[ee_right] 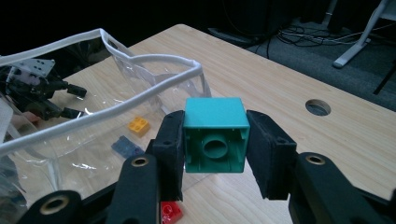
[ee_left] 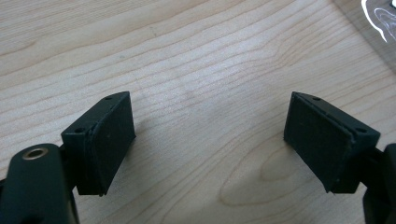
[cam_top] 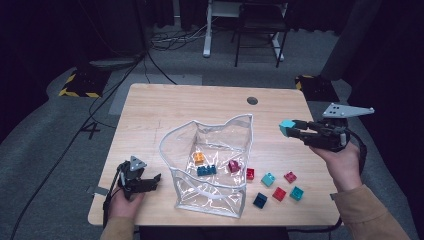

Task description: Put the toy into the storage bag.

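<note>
The bag (ee_right: 84, 116) is running off the left edge, and the red brick (ee_right: 170, 212) is hiding behind a jaw.

Clear bag (cam_top: 212, 165) fills mid-table; bare wood (cam_top: 200, 102) lies open behind it.

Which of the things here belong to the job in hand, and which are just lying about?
In the job:
- teal plastic brick, clamped in the right gripper
- clear plastic pouch with white trim, holding orange, blue and magenta bricks
- loose bricks on the wooden table, such as the red one

Lying about:
- left gripper, open, idle
- yellow-black striped blocks on the floor
</note>
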A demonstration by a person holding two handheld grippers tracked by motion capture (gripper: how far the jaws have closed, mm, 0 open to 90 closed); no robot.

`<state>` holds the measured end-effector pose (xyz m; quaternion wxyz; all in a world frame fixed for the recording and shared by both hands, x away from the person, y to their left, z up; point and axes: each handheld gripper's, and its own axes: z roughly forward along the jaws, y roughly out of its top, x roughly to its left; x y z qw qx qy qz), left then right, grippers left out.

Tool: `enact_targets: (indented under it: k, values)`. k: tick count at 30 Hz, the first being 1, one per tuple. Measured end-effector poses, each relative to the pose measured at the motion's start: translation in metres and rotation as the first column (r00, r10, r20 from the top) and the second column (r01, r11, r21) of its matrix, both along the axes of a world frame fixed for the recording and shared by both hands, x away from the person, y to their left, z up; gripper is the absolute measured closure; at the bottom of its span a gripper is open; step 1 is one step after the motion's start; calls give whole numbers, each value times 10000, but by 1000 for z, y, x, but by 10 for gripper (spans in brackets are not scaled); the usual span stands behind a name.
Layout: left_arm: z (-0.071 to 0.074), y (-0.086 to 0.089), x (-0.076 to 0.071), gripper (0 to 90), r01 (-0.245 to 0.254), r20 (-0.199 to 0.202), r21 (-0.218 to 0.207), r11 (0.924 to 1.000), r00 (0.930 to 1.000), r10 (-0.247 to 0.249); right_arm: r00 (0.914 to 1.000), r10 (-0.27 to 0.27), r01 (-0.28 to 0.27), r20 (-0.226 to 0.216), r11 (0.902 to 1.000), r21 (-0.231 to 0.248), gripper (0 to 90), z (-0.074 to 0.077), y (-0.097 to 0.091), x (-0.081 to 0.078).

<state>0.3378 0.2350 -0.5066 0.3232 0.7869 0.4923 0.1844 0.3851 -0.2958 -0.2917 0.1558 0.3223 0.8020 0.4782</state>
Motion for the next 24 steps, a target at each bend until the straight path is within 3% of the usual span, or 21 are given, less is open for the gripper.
enact_targets:
  k: [10, 14, 24]
  values:
    - [0, 0, 0, 165, 2, 9, -9, 10000, 10000, -2, 9984, 572, -572, 40, 9982, -153, 592, 11, 24, 3]
    - [0, 0, 0, 165, 10, 7, -10, 10000, 10000, -10, 9926, 1212, -1211, -100, 9926, 91, 592, 18, 42, 4]
    - [0, 1, 0, 163, 128, -2, 11, 9999, 9999, -128, 9763, 2161, -2160, 47, 9761, -218, 592, 32, 95, 4]
